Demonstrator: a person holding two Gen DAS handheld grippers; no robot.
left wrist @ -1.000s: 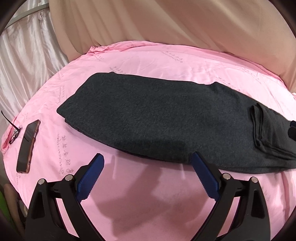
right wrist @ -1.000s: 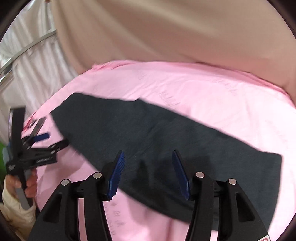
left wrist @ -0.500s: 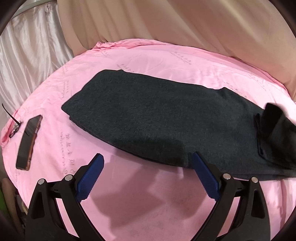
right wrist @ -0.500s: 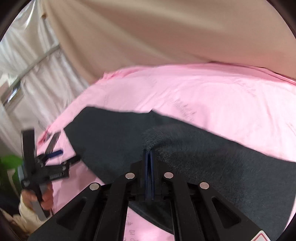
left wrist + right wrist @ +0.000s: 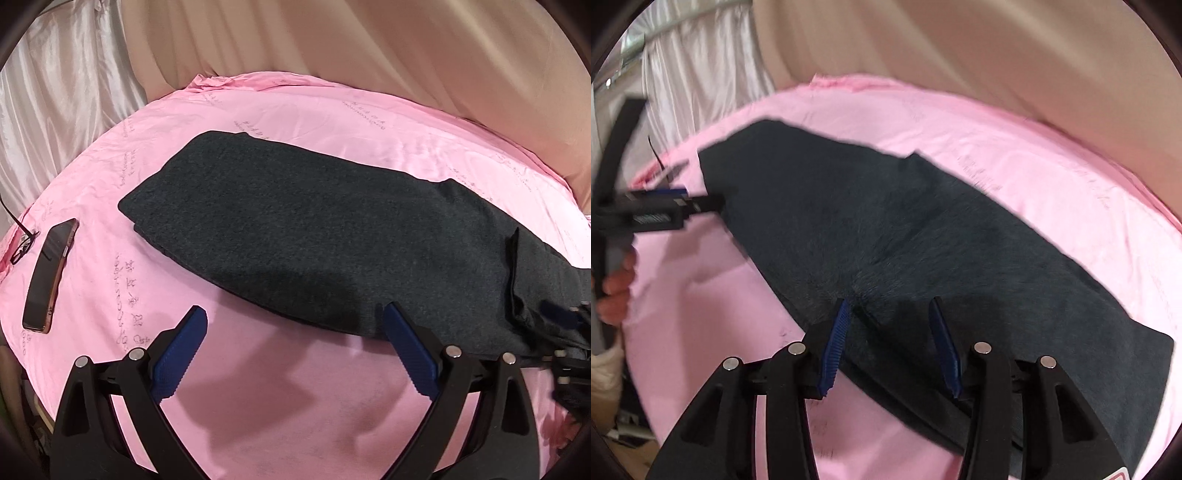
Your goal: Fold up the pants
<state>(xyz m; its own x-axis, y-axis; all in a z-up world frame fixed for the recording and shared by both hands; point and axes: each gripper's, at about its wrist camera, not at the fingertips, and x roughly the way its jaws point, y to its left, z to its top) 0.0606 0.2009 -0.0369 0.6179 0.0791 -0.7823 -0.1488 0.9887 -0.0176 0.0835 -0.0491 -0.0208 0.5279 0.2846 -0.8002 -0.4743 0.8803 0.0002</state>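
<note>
pink bed sheet (image 5: 295, 406), smooth and a little shiny with faint printed characters, covers the whole surface, and beige curtain folds hang behind it.

right gripper (image 5: 890, 343) fills the lower centre of the right wrist view. its blue ribbed pads stand apart and press on nothing; the jaws have just been opening, and only the dark cloth lies under the gap between them, not pinched. just ahead of the pads the pants (image 5: 923, 240) show a small raised wrinkle. left gripper (image 5: 291, 354) sits low in the left wrist view, jaws wide apart over bare sheet, holding nothing, its right pad just at the near edge of the cloth.

the pants are dark grey, of fuzzy knit-like fabric, folded to a long flat band. in the left wrist view the long axis goes from the upper left to the right edge of the frame, and at the right end a short part is already turned back on itself. i judge that this right end is nearer to the right gripper, so the next fold depends on it; the left one is nearer to the middle and the left end.

at the left edge of the left wrist view a smartphone (image 5: 50, 273) lies flat, with glasses (image 5: 22, 247) beside it, both well apart from the pants.
</note>
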